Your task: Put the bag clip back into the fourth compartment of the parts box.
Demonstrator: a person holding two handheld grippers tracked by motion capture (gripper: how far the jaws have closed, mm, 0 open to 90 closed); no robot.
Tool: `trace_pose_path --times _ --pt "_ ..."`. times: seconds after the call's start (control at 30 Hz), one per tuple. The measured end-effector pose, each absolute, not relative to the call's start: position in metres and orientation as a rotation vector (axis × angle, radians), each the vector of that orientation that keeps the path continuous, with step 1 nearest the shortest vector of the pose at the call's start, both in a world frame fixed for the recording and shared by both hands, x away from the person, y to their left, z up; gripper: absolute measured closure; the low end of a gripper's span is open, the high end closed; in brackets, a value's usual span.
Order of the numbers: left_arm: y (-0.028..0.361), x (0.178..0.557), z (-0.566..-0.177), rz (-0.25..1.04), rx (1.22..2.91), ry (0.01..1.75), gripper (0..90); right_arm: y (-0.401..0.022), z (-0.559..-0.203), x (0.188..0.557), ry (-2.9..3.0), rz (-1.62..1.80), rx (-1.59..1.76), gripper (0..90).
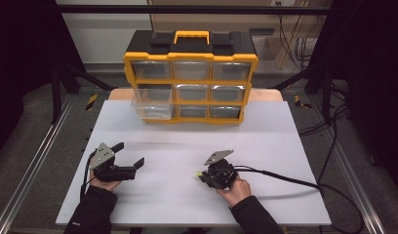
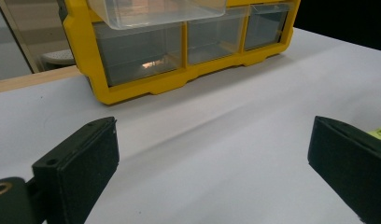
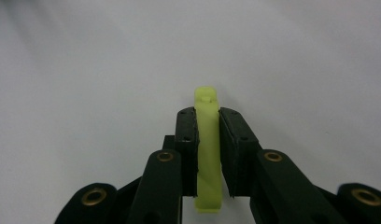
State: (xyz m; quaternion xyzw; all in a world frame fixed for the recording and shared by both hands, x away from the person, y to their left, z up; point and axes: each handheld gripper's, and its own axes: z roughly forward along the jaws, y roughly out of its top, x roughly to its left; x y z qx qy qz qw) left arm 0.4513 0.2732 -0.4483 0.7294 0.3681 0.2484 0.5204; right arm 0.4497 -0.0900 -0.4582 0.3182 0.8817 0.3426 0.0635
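Two grippers are held low over the white counter (image 1: 187, 146), near its front edge. The right gripper (image 3: 208, 140) has its fingers (image 3: 186, 140) pressed tight on a small yellow-green piece (image 3: 208, 154). The piece is thin, smooth and looks like soft plastic, with a rounded tip and a tiny round bump on it. It stands up between the flat black pads, just above the counter. The left gripper (image 1: 131, 156) is held near the front left corner with its fingers (image 2: 81, 163) spread wide, and nothing is held by them.

At the back edge of the counter a yellow and black box of drawers (image 1: 189, 78) is set. Its drawers are clear plastic. One clear drawer (image 1: 151, 102) on the left side is pulled out.

The piece is probably meant for that open drawer. For this to be done well, the squeeze should be kept steady, the piece should be lifted clear of the counter, carried slowly, and let go only when it is right over the drawer.
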Motion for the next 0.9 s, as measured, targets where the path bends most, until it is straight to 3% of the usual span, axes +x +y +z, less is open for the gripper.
trace_pose_path --times 0.9 --pt "0.272 0.451 -0.449 0.591 1.753 0.878 1.8 -0.102 -0.425 0.452 2.564 1.22 0.963 78.2"
